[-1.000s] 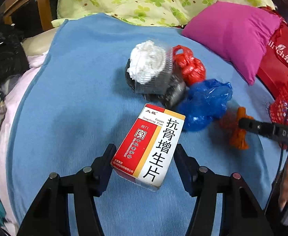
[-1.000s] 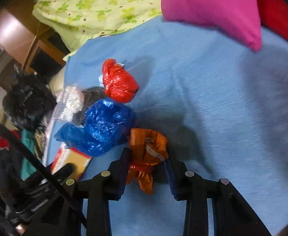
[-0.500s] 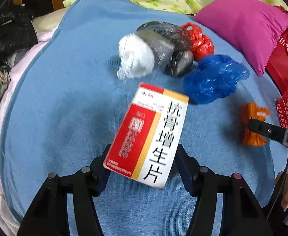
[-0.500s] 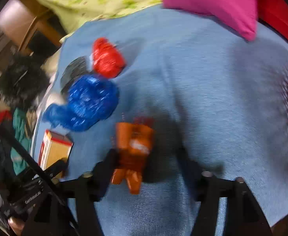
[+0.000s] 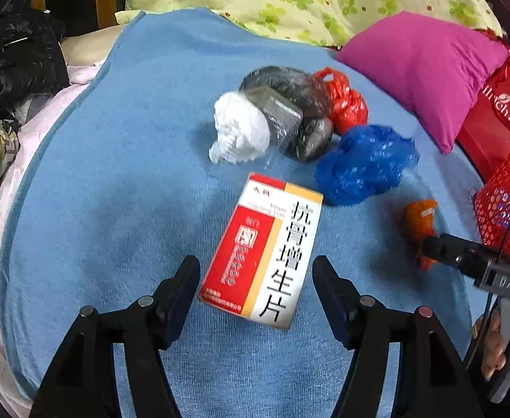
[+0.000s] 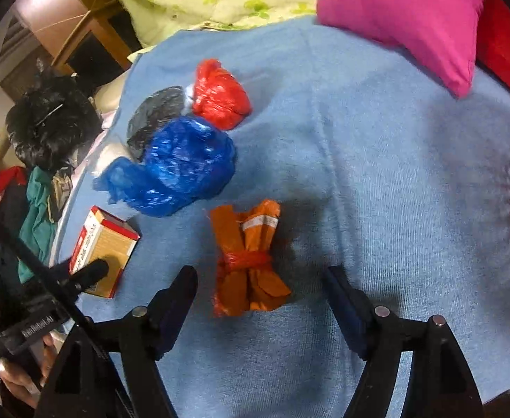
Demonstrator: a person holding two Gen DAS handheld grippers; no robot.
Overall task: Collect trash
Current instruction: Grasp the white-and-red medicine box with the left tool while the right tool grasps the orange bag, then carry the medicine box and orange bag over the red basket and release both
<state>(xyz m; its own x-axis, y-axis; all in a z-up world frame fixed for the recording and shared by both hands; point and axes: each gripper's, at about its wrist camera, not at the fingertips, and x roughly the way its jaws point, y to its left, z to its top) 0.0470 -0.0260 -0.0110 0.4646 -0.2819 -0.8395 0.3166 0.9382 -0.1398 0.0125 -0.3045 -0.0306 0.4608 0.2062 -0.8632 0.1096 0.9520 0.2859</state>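
My left gripper point(image 5: 255, 289) stands spread wide around the near end of the medicine box point(image 5: 263, 249) on the blue blanket point(image 5: 122, 181), gripping nothing. My right gripper point(image 6: 260, 294) is likewise spread wide, the orange wrapper point(image 6: 249, 261) lying loose between its fingers, right of the box.

Left wrist view: low and close over the blue towel point(image 5: 115, 191), looking forward past the medicine box point(image 5: 262, 250) toward the magenta pillow point(image 5: 425, 69) at far right. Right wrist view: also close above the towel point(image 6: 377, 174), to the right of that box point(image 6: 103, 250), facing the same pillow point(image 6: 401, 10). Shared by both: box, blue bag point(image 5: 363, 163) point(image 6: 182, 167), red bag point(image 5: 345, 104) point(image 6: 220, 94), orange bundle point(image 5: 420, 223) point(image 6: 251, 257).
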